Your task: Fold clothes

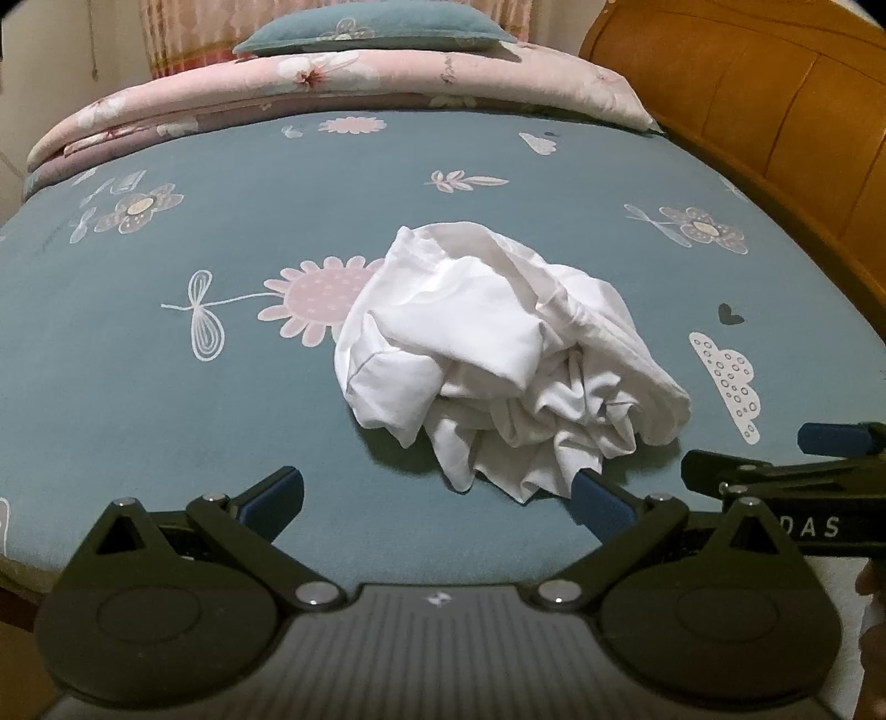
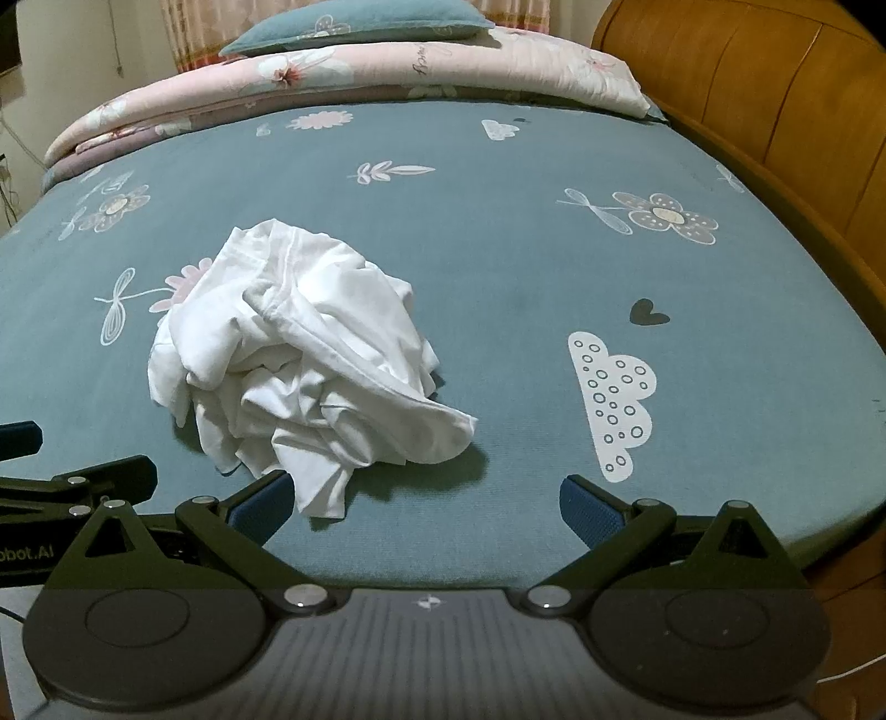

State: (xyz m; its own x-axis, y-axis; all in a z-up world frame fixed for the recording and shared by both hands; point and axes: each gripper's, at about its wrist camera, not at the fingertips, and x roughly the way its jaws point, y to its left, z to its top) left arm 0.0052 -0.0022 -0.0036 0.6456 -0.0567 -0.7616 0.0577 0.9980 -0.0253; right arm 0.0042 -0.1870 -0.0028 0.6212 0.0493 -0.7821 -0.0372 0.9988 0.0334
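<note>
A white garment [image 1: 498,354] lies crumpled in a loose heap on the bed, toward the near edge of the teal sheet [image 1: 277,183], half covering a pink printed flower. It is all bunched folds; a seamed hem curls along its far side, and one limp corner trails toward the edge of the mattress.

The left gripper [image 1: 437,498] hovers just short of the heap, its blue-padded fingers spread wide with nothing between them; the inner pad of its right-hand finger sits right at the garment's trailing corner, though I cannot tell if it touches. The right gripper [image 2: 426,498] is level with it, fingers likewise spread wide and empty, its left-hand pad close against the same hanging corner. Each tool shows at the edge of the other's view: the letters "DAS" read on the black body in the left wrist view, and "obot.AI" on the one in the right wrist view, both cut off.

The sheet is printed with flowers, leaves, dotted white clouds and a small dark heart [image 2: 649,313]. At the far end a pink floral quilt [image 2: 343,72] is folded with some cursive script I cannot read, a teal pillow [image 2: 354,25] on top. A wooden headboard [image 2: 747,94] curves along the right.
</note>
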